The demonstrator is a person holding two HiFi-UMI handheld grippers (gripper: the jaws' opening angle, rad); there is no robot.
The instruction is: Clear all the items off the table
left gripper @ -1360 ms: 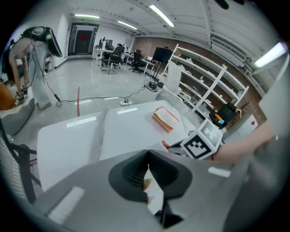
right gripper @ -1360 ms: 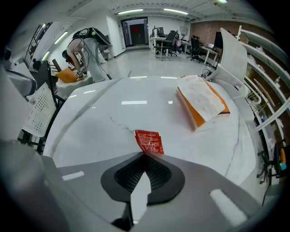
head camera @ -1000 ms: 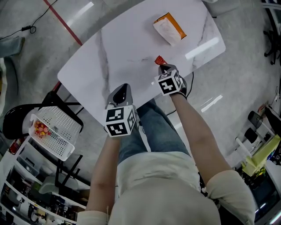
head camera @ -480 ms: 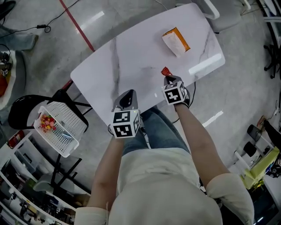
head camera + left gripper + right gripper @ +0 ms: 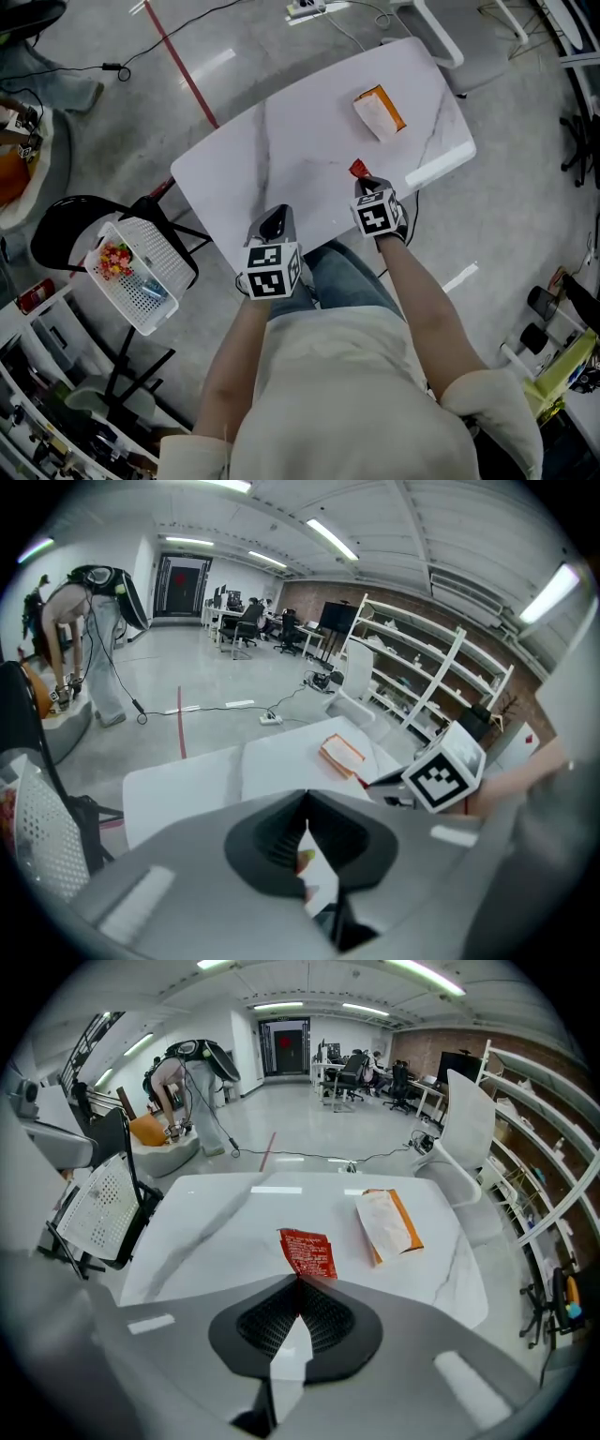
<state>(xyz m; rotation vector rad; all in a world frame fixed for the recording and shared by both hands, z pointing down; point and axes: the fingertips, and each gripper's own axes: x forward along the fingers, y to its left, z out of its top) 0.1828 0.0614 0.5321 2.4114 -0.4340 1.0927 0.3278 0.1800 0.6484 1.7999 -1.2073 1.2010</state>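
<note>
Right gripper view: the red packet (image 5: 306, 1252) is now up off the table (image 5: 216, 1232), held tight.
The packet sits pinched at the very tips of the right gripper (image 5: 298, 1279), whose jaws are shut on it. Both hands have come up in the last second, so the packet hangs above the table top. Farther ahead of those tips, the orange and white packet (image 5: 388, 1224) lies flat on the table, not touched. The left gripper (image 5: 306, 797) is closed with nothing seen in it. The white basket (image 5: 155, 258) is off to its left; the red packet likely goes there next.

White marble table (image 5: 300, 150), orange-white packet (image 5: 379, 112) on top
</note>
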